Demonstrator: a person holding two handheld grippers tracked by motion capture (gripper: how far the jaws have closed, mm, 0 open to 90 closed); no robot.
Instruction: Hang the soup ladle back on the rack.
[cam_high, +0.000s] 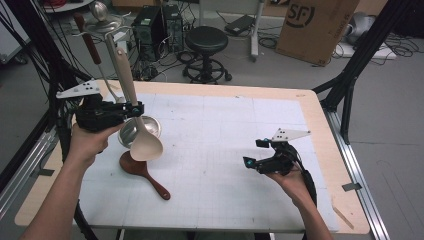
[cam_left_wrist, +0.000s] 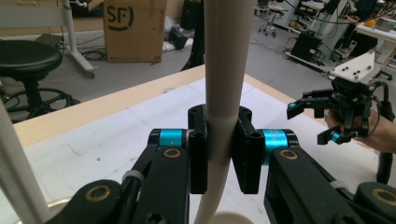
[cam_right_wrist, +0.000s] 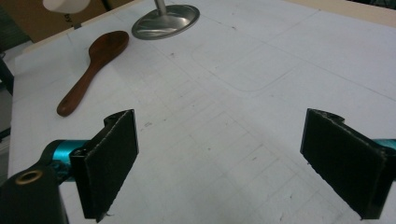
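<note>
The left gripper (cam_high: 134, 108) has its jaws clamped on the smooth, round handle of a pale cream spoon (cam_high: 135, 107), the black pads pressing on it from both sides, as the left gripper view shows up close. The right gripper (cam_high: 255, 152) has its jaws wide apart with nothing between them; its flat, dull black pads (cam_right_wrist: 112, 161) hang over bare table.

The table (cam_high: 225, 150) is a rectangular board with a light wooden rim and a white top marked with faint grid lines. On its far left corner stands a metal rack (cam_high: 111, 55): a thin pole rising from a shiny round dish-shaped base (cam_high: 150, 125), with a utensil with a reddish-brown handle (cam_high: 89, 37) hanging from the top. The pale spoon is held nearly upright beside the pole, its oval bowl low, above the base and just clear of the table; whether the bowl touches the base is hard to tell. A dark brown wooden spoon (cam_high: 142, 172), glossy and flat, lies on the table just in front of the base, its handle pointing toward the person.
</note>
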